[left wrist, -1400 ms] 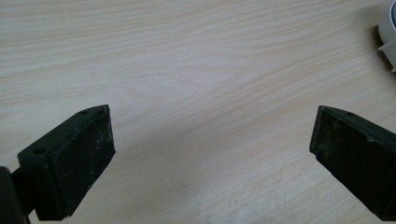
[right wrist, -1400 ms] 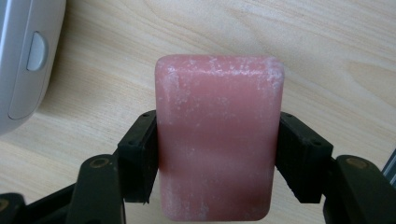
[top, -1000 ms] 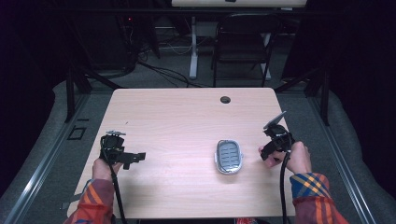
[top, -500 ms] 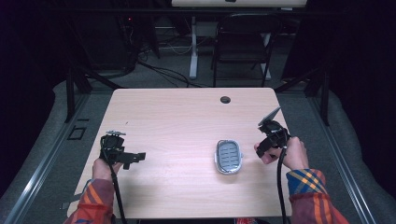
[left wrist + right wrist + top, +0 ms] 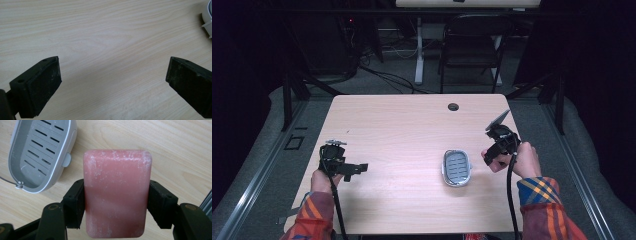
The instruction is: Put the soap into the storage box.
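No legible text, labels, brands or nos. in any view. Checked: pink rectangular soap bar point(image 5: 117, 195), faces plain w/ whitish residue, no stamp readable; grey slotted plastic soap dish point(image 5: 40, 152), no marking; light wood-grain tabletop point(image 5: 105, 32), bare; black gripper pads point(image 5: 41, 85), unmarked.

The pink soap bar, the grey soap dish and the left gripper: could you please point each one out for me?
pink soap bar point(image 5: 117, 192), right gripper view, middle of its broad face.
grey soap dish point(image 5: 456, 167), high view, its slotted floor.
left gripper point(image 5: 112, 82), left gripper view, midway between its open jaws.
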{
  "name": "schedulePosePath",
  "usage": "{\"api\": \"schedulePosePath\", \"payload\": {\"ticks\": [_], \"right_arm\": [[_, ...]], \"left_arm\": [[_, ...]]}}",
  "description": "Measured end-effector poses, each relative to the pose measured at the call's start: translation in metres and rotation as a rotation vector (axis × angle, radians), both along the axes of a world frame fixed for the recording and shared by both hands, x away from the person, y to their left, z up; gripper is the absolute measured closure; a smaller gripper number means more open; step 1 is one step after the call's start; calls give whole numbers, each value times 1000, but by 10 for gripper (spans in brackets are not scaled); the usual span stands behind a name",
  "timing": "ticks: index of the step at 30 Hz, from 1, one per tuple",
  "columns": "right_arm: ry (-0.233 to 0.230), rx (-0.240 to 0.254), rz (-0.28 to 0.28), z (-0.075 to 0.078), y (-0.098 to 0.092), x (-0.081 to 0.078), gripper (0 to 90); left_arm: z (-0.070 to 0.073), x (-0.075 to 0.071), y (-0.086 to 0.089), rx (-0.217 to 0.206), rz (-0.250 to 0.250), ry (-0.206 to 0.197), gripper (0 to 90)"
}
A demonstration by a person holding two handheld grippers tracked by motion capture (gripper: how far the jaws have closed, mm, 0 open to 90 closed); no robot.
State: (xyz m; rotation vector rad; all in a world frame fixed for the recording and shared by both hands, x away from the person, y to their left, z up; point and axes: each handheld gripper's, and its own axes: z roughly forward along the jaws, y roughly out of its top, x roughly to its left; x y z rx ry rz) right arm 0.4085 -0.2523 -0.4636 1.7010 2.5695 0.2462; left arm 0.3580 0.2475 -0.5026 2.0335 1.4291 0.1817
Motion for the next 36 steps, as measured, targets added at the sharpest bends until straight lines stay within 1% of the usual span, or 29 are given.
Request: {"api": "schedulePosePath", "payload": {"ticks": [7, 8, 10, 11, 13, 17, 21, 25, 26, 31, 34, 35, 36], "right_arm": [[-2, 3, 7, 4, 5, 2, 374], [1, 1, 19, 5, 7, 3, 374], [-1, 1, 18, 6, 9, 4, 374], [4, 0, 26, 7, 10, 5, 374], [-1, -1, 26, 9, 13, 5, 374], [-6, 0, 37, 14, 17, 7, 374], [-13, -2, 48, 20, 24, 9, 374], [-11, -5, 57, 23, 28, 9, 374], [-6, -13, 68, 26, 31, 10, 374], [-14, -8, 72, 28, 37, 11, 374], [-6, -17, 85, 30, 40, 13, 374], [-10, -11, 79, 30, 41, 13, 374], [-3, -15, 92, 30, 42, 14, 374]], "left_arm": [[0, 0, 0, 0, -2, 0, 0], [0, 0, 0, 0, -2, 0, 0], [0, 0, 0, 0, -2, 1, 0], [0, 0, 0, 0, -1, 2, 0], [0, 0, -1, 1, -2, 2, 0], [0, 0, 0, -1, 3, 3, 0], [0, 0, 0, 2, -4, 5, 0], [0, 0, -1, 2, -5, 4, 0], [0, 0, -1, 2, -5, 5, 0], [0, 0, 0, 3, -7, 4, 0], [0, 0, -1, 3, -7, 4, 0], [0, 0, -1, 4, -8, 4, 0], [0, 0, -1, 4, -7, 4, 0]]}}
